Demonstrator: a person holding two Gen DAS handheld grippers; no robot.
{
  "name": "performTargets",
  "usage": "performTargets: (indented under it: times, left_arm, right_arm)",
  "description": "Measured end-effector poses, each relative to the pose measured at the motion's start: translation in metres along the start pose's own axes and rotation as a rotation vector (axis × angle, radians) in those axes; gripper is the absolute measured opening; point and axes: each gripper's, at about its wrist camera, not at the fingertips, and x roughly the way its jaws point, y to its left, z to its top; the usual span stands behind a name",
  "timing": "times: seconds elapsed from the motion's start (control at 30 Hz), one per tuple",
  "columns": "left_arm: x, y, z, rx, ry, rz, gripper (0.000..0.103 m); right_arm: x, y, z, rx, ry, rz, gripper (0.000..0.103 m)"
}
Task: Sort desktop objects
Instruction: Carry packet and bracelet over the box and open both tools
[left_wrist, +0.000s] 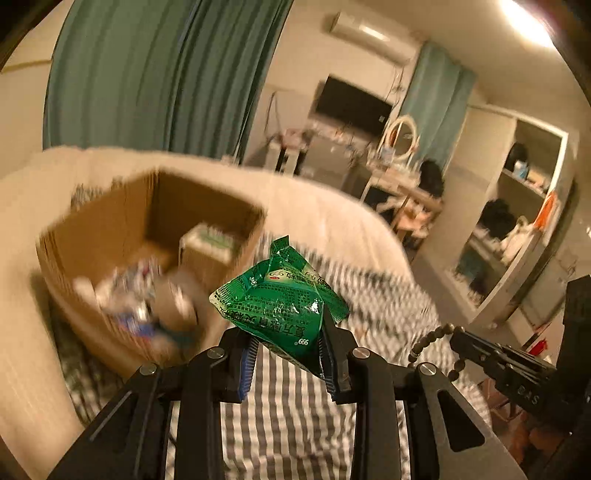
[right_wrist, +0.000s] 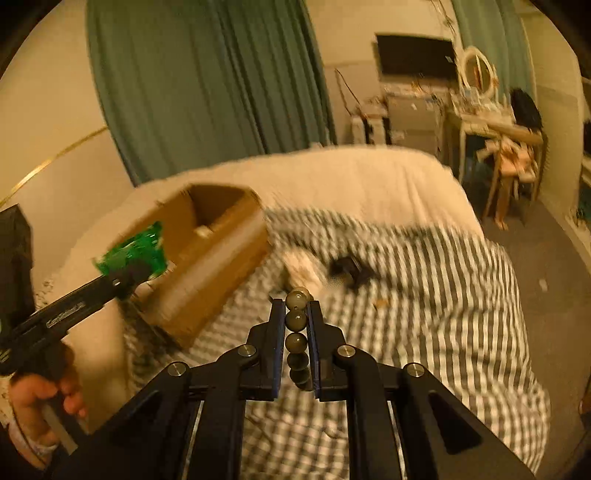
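Note:
My left gripper (left_wrist: 288, 332) is shut on a crumpled green packet (left_wrist: 280, 299) and holds it in the air just right of an open cardboard box (left_wrist: 147, 236) that holds several items. In the right wrist view the same green packet (right_wrist: 131, 254) hangs beside the cardboard box (right_wrist: 218, 254), with the left gripper (right_wrist: 125, 275) and a hand (right_wrist: 44, 398) behind it. My right gripper (right_wrist: 297, 310) is shut on a string of dark round beads (right_wrist: 296, 319); this bead string (left_wrist: 430, 338) also shows at the right of the left wrist view.
The box rests on a bed with a grey-and-white checked cover (right_wrist: 424, 295) and a cream blanket (right_wrist: 351, 173). A small dark object (right_wrist: 349, 271) and a pale one (right_wrist: 303, 269) lie blurred on the cover. Green curtains, a dressing table and shelves stand beyond.

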Motion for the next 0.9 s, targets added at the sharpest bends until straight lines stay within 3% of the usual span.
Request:
performTargets:
  times: [0.17, 0.27, 0.47, 0.63, 0.67, 0.7, 0.73, 0.77, 0.83, 0.9]
  left_arm:
    - [-0.013, 0.038, 0.050, -0.013, -0.101, -0.039, 0.030]
    - [-0.003, 0.074, 0.065, -0.031, -0.149, 0.018, 0.030]
    - [0.043, 0.135, 0.067, -0.045, -0.052, 0.118, 0.030]
    - [0.065, 0.152, 0.055, -0.029, 0.007, 0.152, 0.032]
    - [0.067, 0.151, 0.053, -0.019, 0.019, 0.152, 0.036]
    - [0.068, 0.148, 0.050, -0.013, 0.023, 0.159, 0.043]
    - [0.068, 0.146, 0.049, -0.010, 0.022, 0.166, 0.065]
    - [0.066, 0.144, 0.047, -0.011, 0.013, 0.171, 0.083]
    - [0.058, 0.142, 0.045, -0.029, -0.023, 0.189, 0.090]
    - [0.052, 0.138, 0.043, -0.043, -0.024, 0.179, 0.090]
  right_arm:
    - [-0.020, 0.057, 0.053, -0.105, -0.086, 0.053, 0.011]
    - [-0.011, 0.091, 0.086, -0.112, -0.115, 0.137, 0.011]
    - [0.052, 0.148, 0.110, -0.115, -0.057, 0.250, 0.011]
    - [0.124, 0.169, 0.098, -0.077, 0.048, 0.248, 0.015]
    - [0.130, 0.167, 0.096, -0.059, 0.055, 0.243, 0.019]
    - [0.131, 0.167, 0.094, -0.056, 0.047, 0.237, 0.031]
    - [0.127, 0.164, 0.092, -0.061, 0.025, 0.216, 0.044]
    - [0.122, 0.161, 0.092, -0.066, 0.012, 0.201, 0.049]
    - [0.108, 0.153, 0.089, -0.085, -0.007, 0.165, 0.053]
    - [0.093, 0.143, 0.087, -0.099, -0.018, 0.131, 0.053]
